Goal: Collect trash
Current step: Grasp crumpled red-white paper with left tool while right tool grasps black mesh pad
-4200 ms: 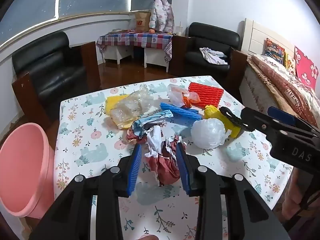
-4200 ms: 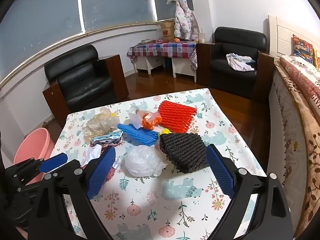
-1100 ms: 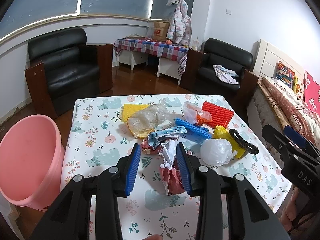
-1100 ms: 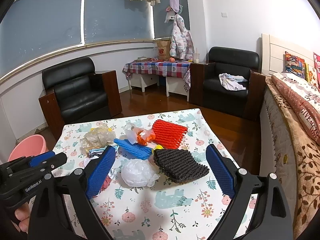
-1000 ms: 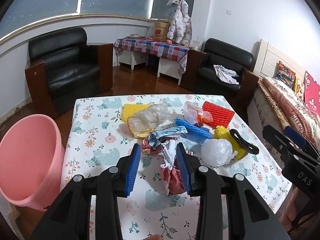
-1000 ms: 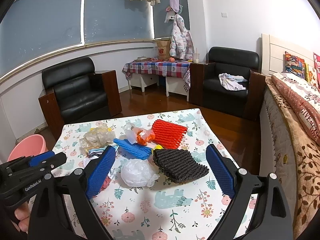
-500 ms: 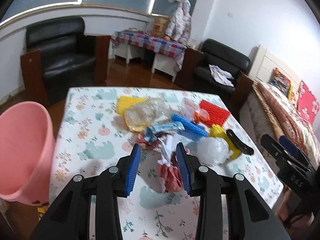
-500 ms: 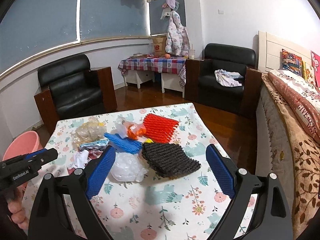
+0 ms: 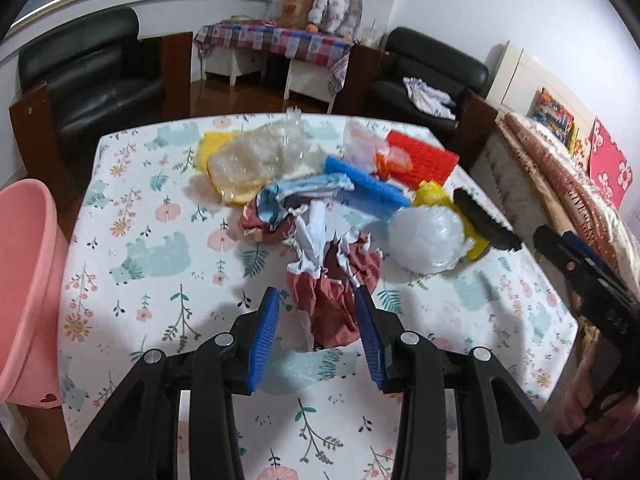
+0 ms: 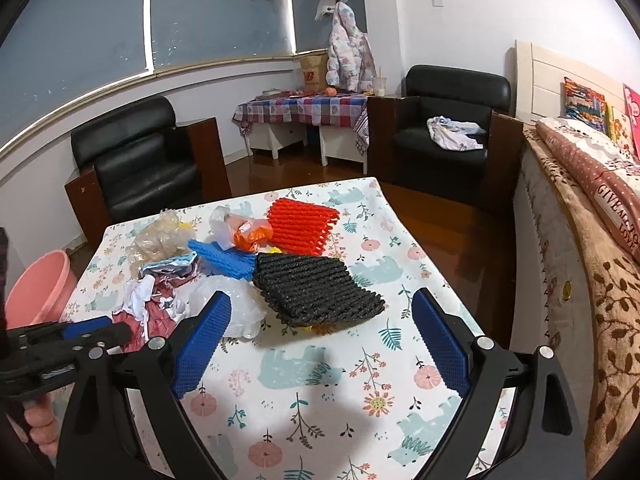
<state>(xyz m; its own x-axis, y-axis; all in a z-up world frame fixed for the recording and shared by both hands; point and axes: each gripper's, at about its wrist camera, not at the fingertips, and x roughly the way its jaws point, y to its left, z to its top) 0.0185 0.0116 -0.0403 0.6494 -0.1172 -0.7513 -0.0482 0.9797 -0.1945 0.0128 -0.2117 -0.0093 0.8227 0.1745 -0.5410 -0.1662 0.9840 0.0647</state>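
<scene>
Red-and-white crumpled paper (image 9: 332, 280) lies on the desk (image 9: 152, 248) directly ahead of your left hand-held gripper (image 9: 316, 334), its near end reaching in between the two blue pads. The jaws stand part open and have just been opening a little further; the right pad (image 9: 370, 340) looks to be at the paper's edge, but motion blur leaves contact uncertain, and the left pad is clear of it. Nothing is gripped.

Beyond that paper, further from the left hand-held gripper: a blue-and-white wrapper (image 9: 304, 192), a clear crinkled plastic bag (image 9: 256, 156) over a yellow foam net (image 9: 212, 148), and a blue foam net (image 9: 368, 192). To its right-front sits a white plastic bag ball (image 9: 428, 240). The pink bin (image 9: 24, 280) stands off the desk's edge, to the left of the left hand-held gripper.

Your right hand-held gripper (image 10: 320, 340) hangs over the desk with jaws wide apart and nothing between them. Just ahead of it lies the black foam net (image 10: 316, 288), with the red foam net (image 10: 300, 224) behind it and an orange wrapper in a clear bag (image 10: 244, 232) further left. The white bag ball sits at its left pad (image 10: 200, 344), partly hidden by it.

Background: black armchair (image 10: 136, 160), bed (image 10: 592, 240) along the right.
</scene>
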